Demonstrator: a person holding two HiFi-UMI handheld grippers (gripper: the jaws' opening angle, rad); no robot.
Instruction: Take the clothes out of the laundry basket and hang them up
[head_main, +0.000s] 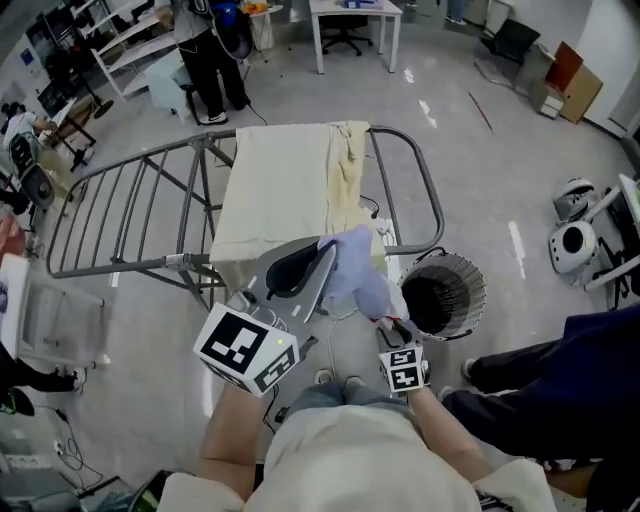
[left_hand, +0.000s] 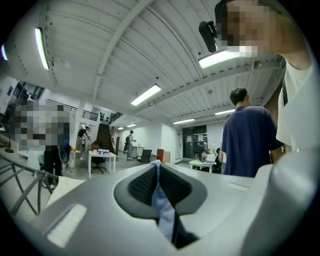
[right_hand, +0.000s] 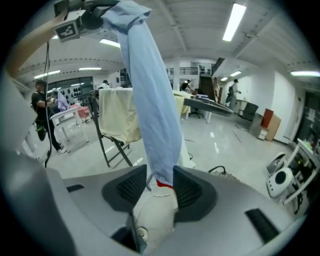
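My left gripper (head_main: 325, 250) is raised and shut on the top of a light blue garment (head_main: 355, 275); its fabric shows pinched between the pads (left_hand: 156, 167). The garment hangs down as a long blue sleeve (right_hand: 152, 100) from that gripper (right_hand: 100, 15) at the upper left of the right gripper view. The sleeve's lower end, with red trim and a white part (right_hand: 152, 215), passes between the jaws of my right gripper (right_hand: 160, 177), which stand open around it. In the head view the right gripper (head_main: 388, 328) sits below the garment, beside the round mesh laundry basket (head_main: 470, 290).
A grey metal drying rack (head_main: 120, 215) stands ahead, with a cream cloth (head_main: 280, 190) draped over its right part. A person in navy (head_main: 560, 380) stands close on my right. White machines (head_main: 575, 240) sit further right; another person (head_main: 205, 60) and a desk (head_main: 355, 15) are behind.
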